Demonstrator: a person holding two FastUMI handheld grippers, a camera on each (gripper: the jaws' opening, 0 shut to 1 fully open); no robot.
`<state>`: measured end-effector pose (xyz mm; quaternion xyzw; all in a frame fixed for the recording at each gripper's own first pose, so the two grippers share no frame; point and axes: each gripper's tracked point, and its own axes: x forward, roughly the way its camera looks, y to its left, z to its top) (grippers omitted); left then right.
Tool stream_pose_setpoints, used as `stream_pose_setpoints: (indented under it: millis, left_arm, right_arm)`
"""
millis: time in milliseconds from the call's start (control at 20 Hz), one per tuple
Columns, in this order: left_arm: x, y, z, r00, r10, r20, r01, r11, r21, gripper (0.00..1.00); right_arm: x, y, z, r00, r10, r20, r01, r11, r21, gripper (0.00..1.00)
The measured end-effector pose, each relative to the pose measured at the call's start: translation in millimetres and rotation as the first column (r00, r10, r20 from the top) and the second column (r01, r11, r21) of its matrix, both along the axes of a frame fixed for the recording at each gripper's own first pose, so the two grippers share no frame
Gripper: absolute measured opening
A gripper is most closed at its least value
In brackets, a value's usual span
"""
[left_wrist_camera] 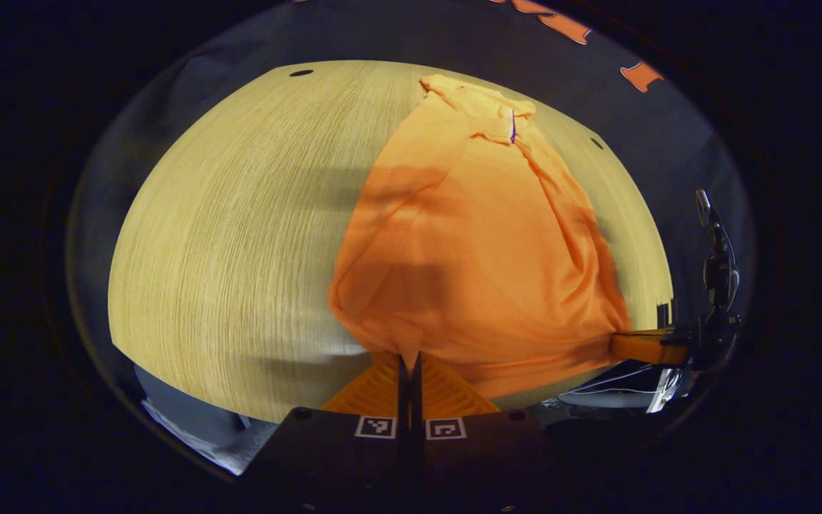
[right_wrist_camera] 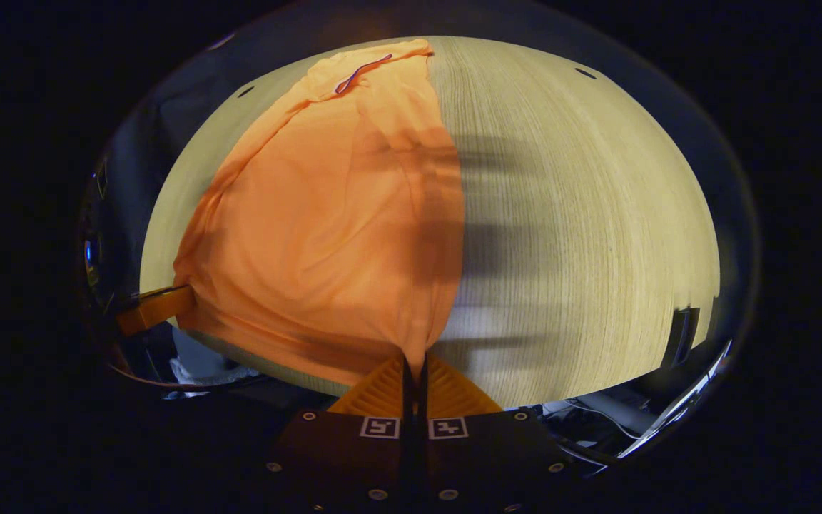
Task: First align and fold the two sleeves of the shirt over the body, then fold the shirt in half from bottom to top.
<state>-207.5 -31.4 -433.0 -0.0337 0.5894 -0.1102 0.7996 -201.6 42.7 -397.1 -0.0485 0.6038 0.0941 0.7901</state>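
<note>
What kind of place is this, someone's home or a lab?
Most likely a recording booth, not a home: a bare wooden table ringed by black cloth, with one orange shirt on it, each bottom corner pinched by a handheld gripper, left and right.

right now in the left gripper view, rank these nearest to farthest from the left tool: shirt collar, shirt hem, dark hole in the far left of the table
1. shirt hem: pinched in the left tool, at the near table edge.
2. shirt collar: at the far end of the orange shirt, ahead and slightly right.
3. dark hole: far left corner of the wooden table; about as deep as the collar, too close to call.
</note>
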Motion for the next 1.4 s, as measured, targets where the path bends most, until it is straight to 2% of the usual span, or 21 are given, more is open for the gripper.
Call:
stream_pose_setpoints:
  millis: [100, 250, 400, 500, 700, 1000, 1300, 1400]
  left_arm:
    - [11, -13, 20, 0.999, -0.036, 0.037, 0.037, 0.999, -0.024, 0.0]
    - [41, -33, 53, 0.994, -0.041, 0.106, 0.048, 0.996, -0.07, 0.01]
    - [76, -39, 87, 0.974, -0.072, 0.214, 0.084, 0.995, -0.05, 0.0]
    - [96, -44, 102, 0.964, -0.067, 0.258, 0.084, 0.995, -0.056, 0.0]
    - [139, -40, 116, 0.948, -0.023, 0.317, 0.049, 0.996, -0.074, 0.0]
    - [233, -41, 142, 0.906, -0.029, 0.421, 0.057, 0.997, -0.053, 0.01]
    - [312, -62, 154, 0.882, -0.016, 0.471, 0.057, 0.996, -0.074, 0.0]
    - [336, -65, 153, 0.874, -0.01, 0.485, 0.053, 0.996, -0.074, 0.0]
  right_arm:
    - [12, 3, 17, 0.999, 0.014, 0.035, -0.014, 1.0, 0.02, 0.0]
    - [39, 3, 52, 0.99, 0.048, 0.129, -0.051, 0.999, 0.015, 0.0]
    - [72, 10, 88, 0.974, 0.052, 0.219, -0.062, 0.997, 0.038, 0.0]
    - [95, 13, 109, 0.962, 0.043, 0.268, -0.06, 0.997, 0.056, 0.0]
    - [143, 17, 142, 0.937, 0.042, 0.346, -0.07, 0.995, 0.069, 0.0]
    - [225, 28, 180, 0.889, 0.069, 0.452, -0.104, 0.993, 0.053, 0.0]
    - [303, 43, 200, 0.852, 0.079, 0.517, -0.108, 0.994, 0.025, 0.0]
    - [325, 46, 201, 0.848, 0.08, 0.523, -0.105, 0.994, 0.02, 0.0]
